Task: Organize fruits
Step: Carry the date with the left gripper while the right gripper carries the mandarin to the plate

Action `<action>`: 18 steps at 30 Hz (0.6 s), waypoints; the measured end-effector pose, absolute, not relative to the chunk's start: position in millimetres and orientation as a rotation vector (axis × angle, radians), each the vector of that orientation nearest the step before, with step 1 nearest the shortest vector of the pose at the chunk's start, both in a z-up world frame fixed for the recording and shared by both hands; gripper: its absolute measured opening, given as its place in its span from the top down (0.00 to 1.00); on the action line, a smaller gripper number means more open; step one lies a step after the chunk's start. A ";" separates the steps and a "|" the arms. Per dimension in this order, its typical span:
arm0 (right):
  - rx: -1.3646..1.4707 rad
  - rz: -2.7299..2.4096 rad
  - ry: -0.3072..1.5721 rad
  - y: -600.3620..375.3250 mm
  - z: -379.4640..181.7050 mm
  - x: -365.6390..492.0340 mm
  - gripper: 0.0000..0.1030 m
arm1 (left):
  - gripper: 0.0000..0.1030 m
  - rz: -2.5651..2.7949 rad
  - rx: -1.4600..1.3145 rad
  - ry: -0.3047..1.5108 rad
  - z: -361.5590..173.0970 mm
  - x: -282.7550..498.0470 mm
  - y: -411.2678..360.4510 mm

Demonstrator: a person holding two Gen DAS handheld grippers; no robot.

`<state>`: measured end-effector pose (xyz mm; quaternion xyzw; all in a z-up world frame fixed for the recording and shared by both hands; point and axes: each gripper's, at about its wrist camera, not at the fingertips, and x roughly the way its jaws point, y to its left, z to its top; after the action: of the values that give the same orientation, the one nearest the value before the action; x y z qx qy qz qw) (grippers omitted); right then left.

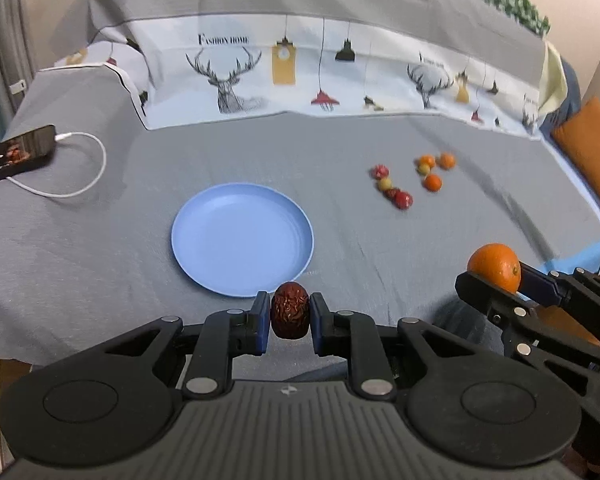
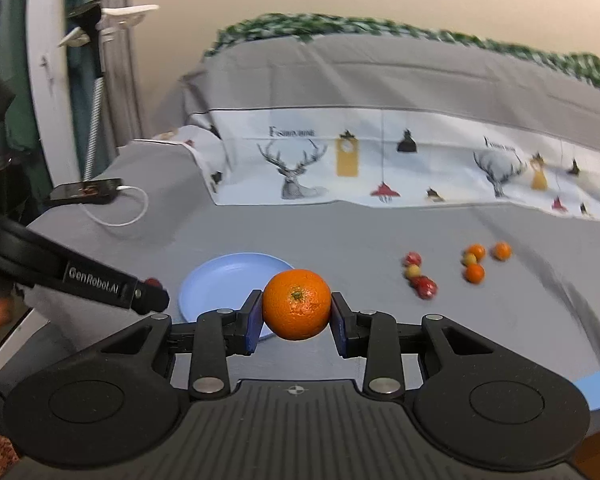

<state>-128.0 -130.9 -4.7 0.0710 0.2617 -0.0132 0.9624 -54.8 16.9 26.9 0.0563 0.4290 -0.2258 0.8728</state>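
Writing first: "GenRobot.AI" in white on the black side of the left gripper [image 2: 153, 294], read from the right wrist cam. On the white printed cloth [image 1: 300, 76] at the far side, "FASHION HOME" sits above the deer head; a 2nd copy further right is too blurred to read. Print also has 2 deer heads plus hanging lamps in yellow, black and red.

Left gripper [image 1: 290, 316]: jaws nearly closed, blue pads pinching a dark red wrinkled fruit [image 1: 290, 315], prob. a dried date, held above the grey sheet [image 1: 80, 248] just near of the blue plate [image 1: 242, 240]. Only a red speck of that fruit shows in the right cam.

Right gripper [image 2: 297, 310]: jaws about half apart, clamped on 1 orange [image 2: 297, 305], stem end facing the cam. In the left cam the same orange [image 1: 495, 266] is at the right edge, well right of the plate. In the right cam the plate [image 2: 220, 284] lies behind and left of the orange.

Counts: 1 plate. Loose fruit pile [image 1: 412, 178] on the sheet, right of the plate and farther back: approx. 3 small oranges, 3 red ones, 2 yellowish ones; blurred, so the count isn't firm. Same pile [image 2: 456, 268] shows right of the held orange.

Far left: 1 phone [image 1: 18, 152] w/ screen lit, 1 white cable [image 1: 80, 168] plugged in and looping on the sheet. An orange cushion [image 1: 592, 152] is at the far right.
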 end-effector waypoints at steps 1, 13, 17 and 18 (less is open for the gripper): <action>0.135 -0.031 0.519 -128.6 -1.7 -130.5 0.65 | 0.78 -0.474 0.111 0.891 29.2 -57.3 19.2; 0.105 -0.008 0.516 -114.2 1.2 -130.4 0.65 | 0.78 -0.458 0.058 0.865 34.1 -61.0 42.3; 0.108 0.006 0.533 -111.0 -3.3 -125.3 0.65 | 0.78 -0.439 0.067 0.872 31.3 -57.8 44.8; 0.110 0.008 0.538 -110.8 -4.7 -123.9 0.65 | 0.78 -0.436 0.068 0.874 30.5 -56.2 44.8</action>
<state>-123.9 -110.8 -4.7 0.0544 0.2655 0.0040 0.9626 -56.2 44.8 30.5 0.0327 0.4199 -0.2093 0.8825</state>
